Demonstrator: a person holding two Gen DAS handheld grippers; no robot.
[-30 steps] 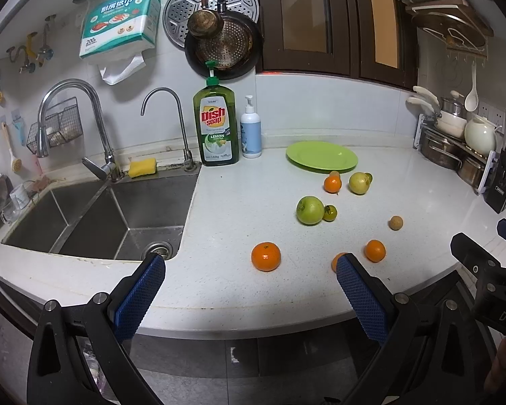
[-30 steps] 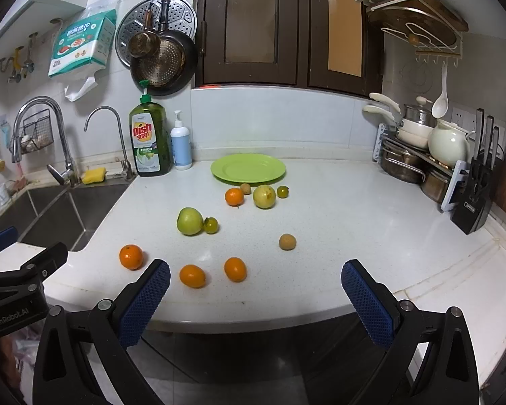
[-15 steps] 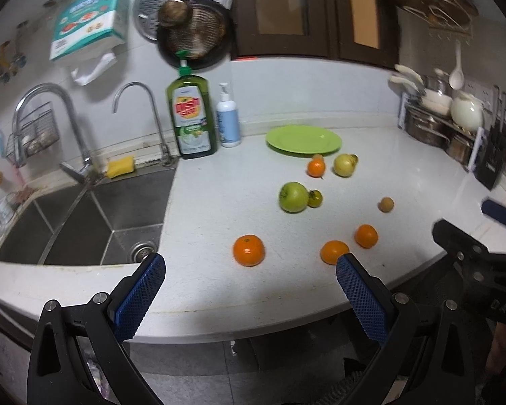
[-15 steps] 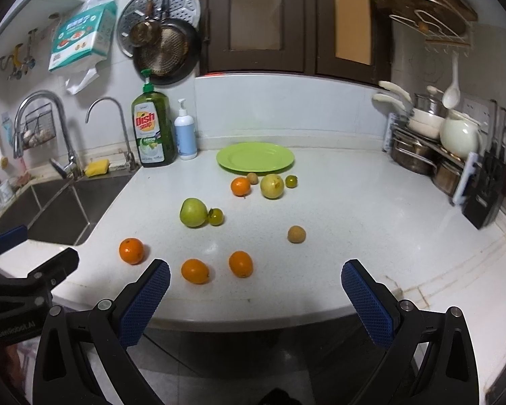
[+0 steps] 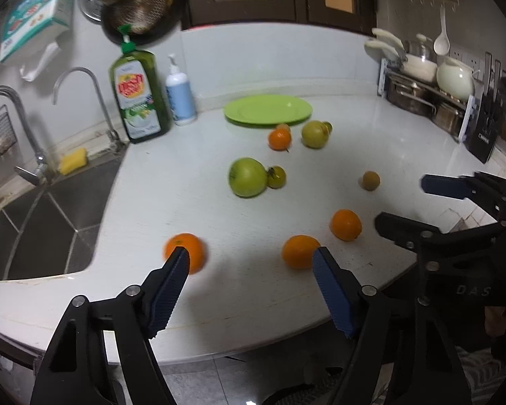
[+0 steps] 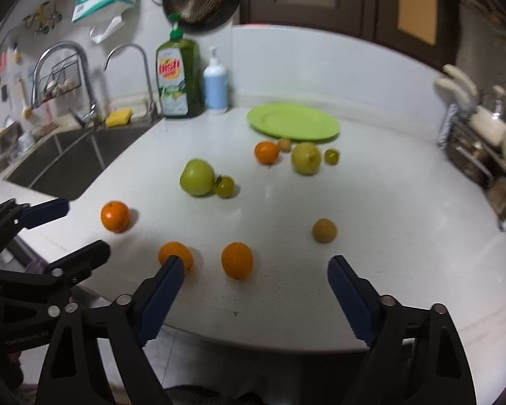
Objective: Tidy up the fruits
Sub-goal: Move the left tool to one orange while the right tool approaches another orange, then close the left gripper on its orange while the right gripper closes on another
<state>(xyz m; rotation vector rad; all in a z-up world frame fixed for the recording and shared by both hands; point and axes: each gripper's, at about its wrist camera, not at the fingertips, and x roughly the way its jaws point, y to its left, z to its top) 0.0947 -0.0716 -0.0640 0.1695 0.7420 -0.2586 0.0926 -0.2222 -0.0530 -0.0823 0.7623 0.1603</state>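
**Both grippers wide open at the near edge, fruit scattered ahead**

The left hand-held gripper hovers over the near edge of the white tabletop with its blue-padded fingers spread wide and nothing between them. The right hand-held gripper sits just beside it, equally wide and empty.

Closest to the grippers lie three oranges. The leftmost orange rests near the sink corner, partly hidden behind the left gripper's left fingertip in the left wrist view. The middle orange sits at the tip of the right gripper's left finger, and the right orange lies just beside it, the two apart.

Farther right, well apart from the rest, is a small brown fruit. In the middle of the tabletop a large green apple touches a small green fruit.

Beyond them, near the plate, stand a small orange, a yellow-green apple, a tiny green fruit and another small brown fruit.

The green plate lies at the back with no fruit on it. A dish soap bottle and a white pump bottle stand against the wall, beside the sink.
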